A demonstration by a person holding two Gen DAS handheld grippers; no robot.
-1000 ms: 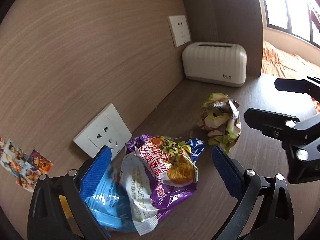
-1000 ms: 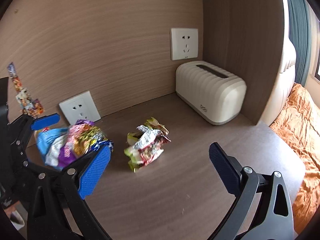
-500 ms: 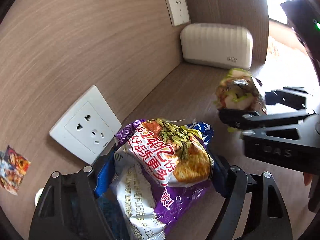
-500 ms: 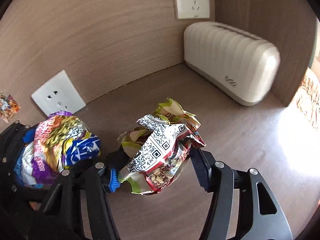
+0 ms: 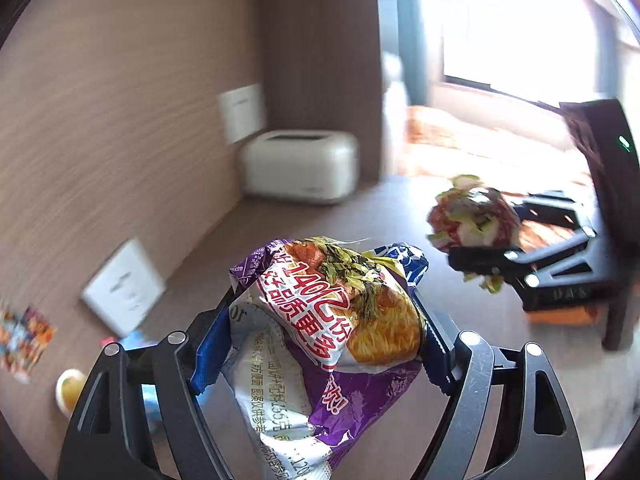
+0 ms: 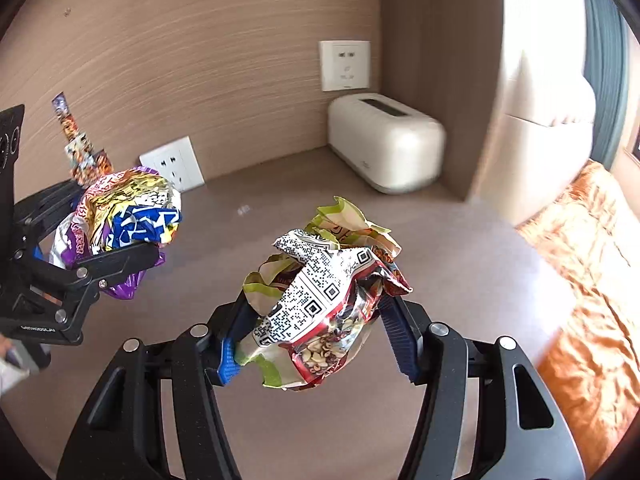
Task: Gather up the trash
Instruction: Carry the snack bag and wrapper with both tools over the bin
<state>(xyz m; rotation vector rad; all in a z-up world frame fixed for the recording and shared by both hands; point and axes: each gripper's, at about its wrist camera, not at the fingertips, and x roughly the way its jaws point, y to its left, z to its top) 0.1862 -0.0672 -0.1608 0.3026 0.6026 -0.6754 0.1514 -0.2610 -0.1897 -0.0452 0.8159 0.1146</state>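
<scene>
Both pieces of trash are grasped and off the desk (image 6: 460, 248). The left claw (image 5: 320, 336) is clamped on a purple instant-noodle wrapper (image 5: 340, 320), its blue pads pressed into both sides. The right claw (image 6: 316, 332) grips a crumpled snack wrapper (image 6: 324, 288) with a QR code, likewise clear of the desk.

Step in hand, as judged: carrying both wrappers away from the pick-up spot. No bin shows in either view, so the drop point is unknown.

Next move calls for keeping both grips firm, since crumpled foil can slip, finding the bin, and releasing only once above it. The white tissue box (image 6: 384, 144) and wall sockets (image 6: 172, 164) stand well apart.
</scene>
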